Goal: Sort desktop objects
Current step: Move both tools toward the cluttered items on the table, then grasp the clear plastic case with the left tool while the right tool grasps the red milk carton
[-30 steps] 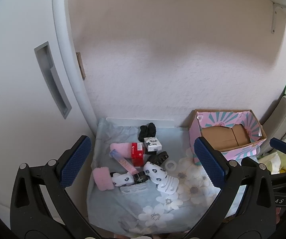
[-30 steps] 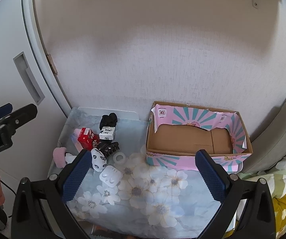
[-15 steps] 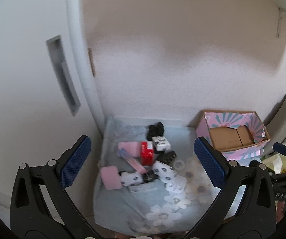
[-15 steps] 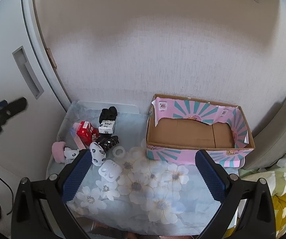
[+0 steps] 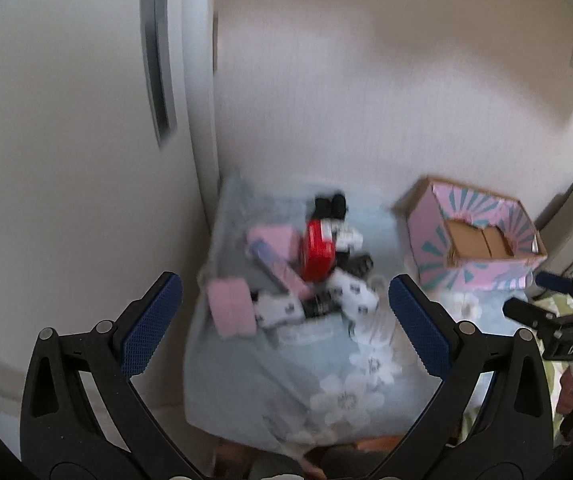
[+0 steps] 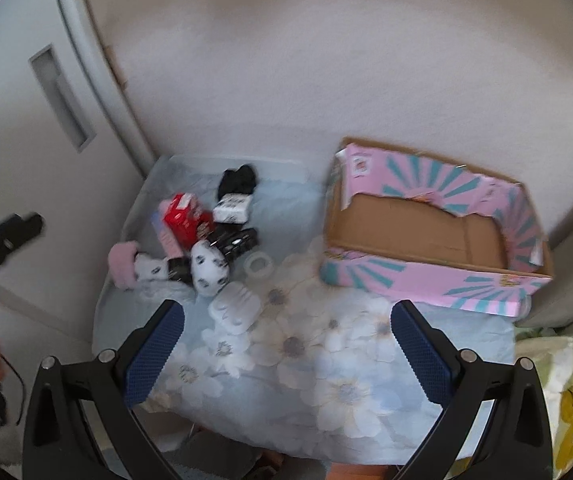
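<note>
On a small table covered with a pale blue flowered cloth (image 6: 306, 356), a heap of small things is seen toward the left rear part, near the white door (image 6: 26, 160). In this heap a red box (image 6: 184, 218) is found, with a black fabric bundle (image 6: 238, 180) behind it and a small white box with black print (image 6: 232, 208) just beside it. A white sock with black marks (image 6: 207, 267) lies at the front of the heap, and a pink fluffy piece (image 6: 122, 264) is placed at the left edge. A clear tape ring (image 6: 259, 264) and a white plastic piece (image 6: 236, 308) lie on the cloth just beside the heap. A pink and teal cardboard box (image 6: 426, 280) stands open on the right part of the table, against the wall, and only its brown bottom is visible inside.

The left gripper (image 5: 282, 320) is held above the table with its blue padded fingers (image 5: 150, 322) wide apart, and nothing is between them. The right gripper (image 6: 286, 356) is also spread wide and nothing is held in it. Both pictures are somewhat blurred, so smaller things in the heap cannot be told.
</note>
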Demonstrator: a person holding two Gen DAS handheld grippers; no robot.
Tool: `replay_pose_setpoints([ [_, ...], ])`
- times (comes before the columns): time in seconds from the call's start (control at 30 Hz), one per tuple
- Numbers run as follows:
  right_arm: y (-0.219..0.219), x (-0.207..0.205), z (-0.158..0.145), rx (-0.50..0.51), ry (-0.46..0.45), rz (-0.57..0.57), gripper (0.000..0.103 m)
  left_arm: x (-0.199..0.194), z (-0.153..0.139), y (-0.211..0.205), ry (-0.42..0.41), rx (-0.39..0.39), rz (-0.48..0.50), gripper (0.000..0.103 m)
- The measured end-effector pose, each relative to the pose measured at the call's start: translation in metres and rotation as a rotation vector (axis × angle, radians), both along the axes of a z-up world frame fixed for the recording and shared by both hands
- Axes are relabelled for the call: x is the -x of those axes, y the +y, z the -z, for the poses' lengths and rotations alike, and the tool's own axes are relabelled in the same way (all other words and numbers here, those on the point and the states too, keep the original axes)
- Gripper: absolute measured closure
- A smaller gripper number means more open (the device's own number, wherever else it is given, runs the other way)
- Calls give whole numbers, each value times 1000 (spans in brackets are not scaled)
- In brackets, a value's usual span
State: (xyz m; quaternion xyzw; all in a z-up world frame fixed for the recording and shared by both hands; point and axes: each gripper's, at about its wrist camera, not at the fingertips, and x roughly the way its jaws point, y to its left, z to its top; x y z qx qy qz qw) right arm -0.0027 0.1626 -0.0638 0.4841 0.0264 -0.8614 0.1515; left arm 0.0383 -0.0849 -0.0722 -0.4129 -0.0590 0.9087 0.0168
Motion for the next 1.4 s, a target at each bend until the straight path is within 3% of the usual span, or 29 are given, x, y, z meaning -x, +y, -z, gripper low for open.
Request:
replay_pose_setpoints([
  [0.2,-17,16,1,39,-12,-146,0,-11,46,16,-43,-12,-9,0],
  [0.37,-50,53,-18,34,48,-397,0,-13,78,34,-29,24,-9,0],
  [0.47,-75,79,-17,5,74,-583,0,-5,102,43,-67,67,-28,0],
  [0.7,-124,121,31,-101,55,-877,0,12,146,51,-68,86,-109,0],
  [0.83,-146,132,57,-115,35,-991,0,19,159,58,-51,113,-144,0],
  [1.03,-173,131,88,-217,29,-1124,2,24,172,66,-30,136,-172,0],
  [1.13,-182,131,98,-243,32,-1164,6,25,176,65,-31,133,-178,0],
  [1.23,-186,134,106,-244,16,-1171,20,27,181,63,-46,123,-181,3],
  [1.3,-188,136,111,-241,0,-1174,42,27,181,62,-46,115,-178,11],
  [1.33,-189,138,113,-241,-10,-1173,45,26,180,61,-41,104,-170,19],
  [1.4,-189,140,116,-221,-39,-1171,58,25,179,61,-39,101,-166,23],
])
